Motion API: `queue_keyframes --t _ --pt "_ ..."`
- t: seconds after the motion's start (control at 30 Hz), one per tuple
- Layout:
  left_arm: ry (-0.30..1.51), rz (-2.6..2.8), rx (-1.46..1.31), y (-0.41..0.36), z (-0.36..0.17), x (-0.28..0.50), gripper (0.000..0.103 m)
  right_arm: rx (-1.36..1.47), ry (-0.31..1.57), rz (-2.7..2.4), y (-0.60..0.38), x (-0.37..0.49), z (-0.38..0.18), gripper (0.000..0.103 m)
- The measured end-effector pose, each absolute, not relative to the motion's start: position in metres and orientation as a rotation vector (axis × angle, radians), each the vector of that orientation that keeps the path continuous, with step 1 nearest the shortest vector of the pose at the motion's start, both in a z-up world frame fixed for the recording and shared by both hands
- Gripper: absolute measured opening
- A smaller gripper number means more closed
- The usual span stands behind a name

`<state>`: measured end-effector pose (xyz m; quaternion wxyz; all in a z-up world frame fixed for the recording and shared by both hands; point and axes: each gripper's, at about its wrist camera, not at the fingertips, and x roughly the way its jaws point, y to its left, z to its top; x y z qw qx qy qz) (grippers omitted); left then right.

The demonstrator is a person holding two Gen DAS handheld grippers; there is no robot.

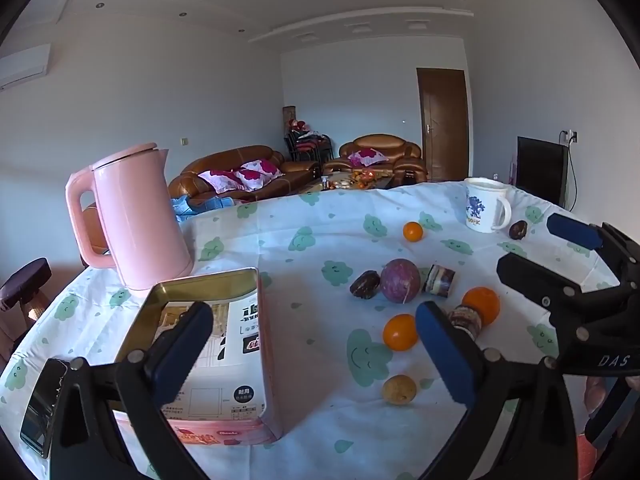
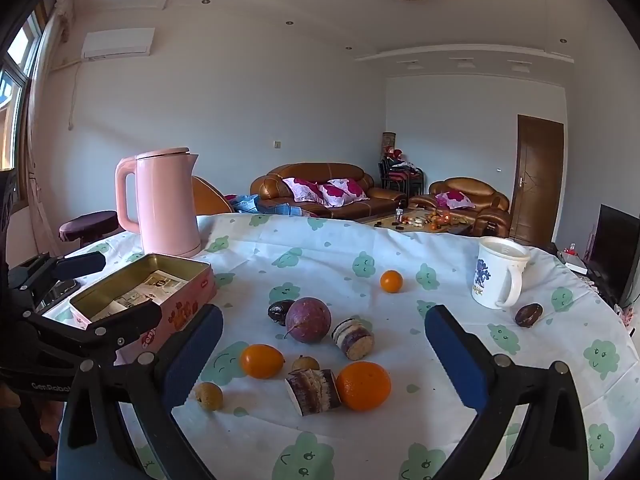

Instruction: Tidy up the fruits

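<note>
Fruit lies scattered on the cloud-print tablecloth (image 2: 400,432): a purple passion fruit (image 2: 308,320) (image 1: 400,280), three oranges (image 2: 363,386) (image 2: 262,361) (image 2: 391,281), two small tan longans (image 2: 209,396), two cut sugarcane pieces (image 2: 314,390) (image 2: 354,338) and two dark dates (image 2: 280,311) (image 2: 528,315). An open pink tin (image 2: 184,308) (image 1: 256,360) with paper inside sits at the left. My left gripper (image 1: 316,350) is open, one finger over the tin. My right gripper (image 2: 326,354) hovers open and empty above the fruit cluster.
A pink kettle (image 1: 136,216) stands behind the tin. A white mug (image 2: 498,276) stands at the far right, near one date. A phone (image 1: 44,408) lies at the table's left edge. Sofas and a door are in the room beyond.
</note>
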<state>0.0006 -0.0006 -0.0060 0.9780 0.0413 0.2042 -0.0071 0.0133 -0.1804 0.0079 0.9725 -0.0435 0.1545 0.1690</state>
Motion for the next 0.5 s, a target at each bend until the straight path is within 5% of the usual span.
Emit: queue_keyframes --t 0.5 --pt "0.411 -0.016 0.084 -0.0011 -0.0061 0.0002 0.103 -0.081 0.31 0.353 -0.1788 0.011 0.0067 0.102"
